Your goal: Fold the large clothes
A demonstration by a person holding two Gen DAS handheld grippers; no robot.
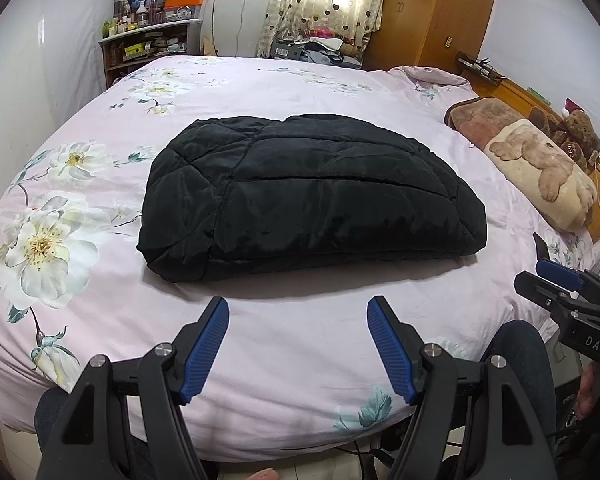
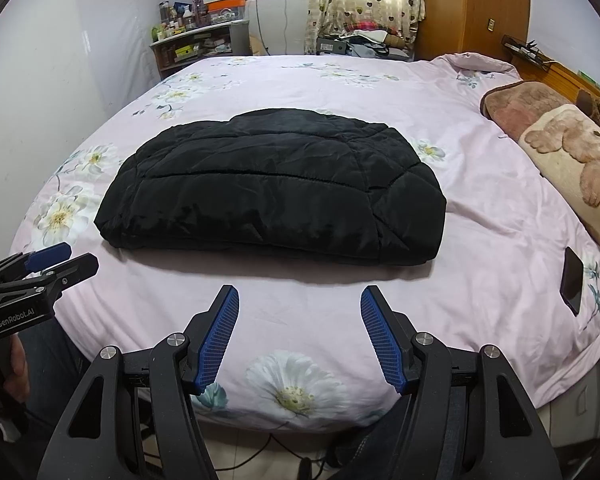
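Observation:
A black quilted jacket [image 1: 308,196] lies folded into a thick flat bundle in the middle of the bed; it also shows in the right wrist view [image 2: 276,192]. My left gripper [image 1: 298,308] is open and empty, held over the bed's near edge, short of the jacket. My right gripper [image 2: 300,296] is open and empty, also short of the jacket's near edge. The right gripper shows at the right edge of the left wrist view [image 1: 560,280], and the left gripper at the left edge of the right wrist view [image 2: 48,264].
The bed has a pink floral cover [image 1: 284,80]. A rolled brown bear-print blanket [image 1: 532,160] lies at the right by the headboard. A black phone [image 2: 572,280] lies on the cover at the right. A cluttered shelf [image 1: 148,44] and a wooden wardrobe [image 1: 432,12] stand behind.

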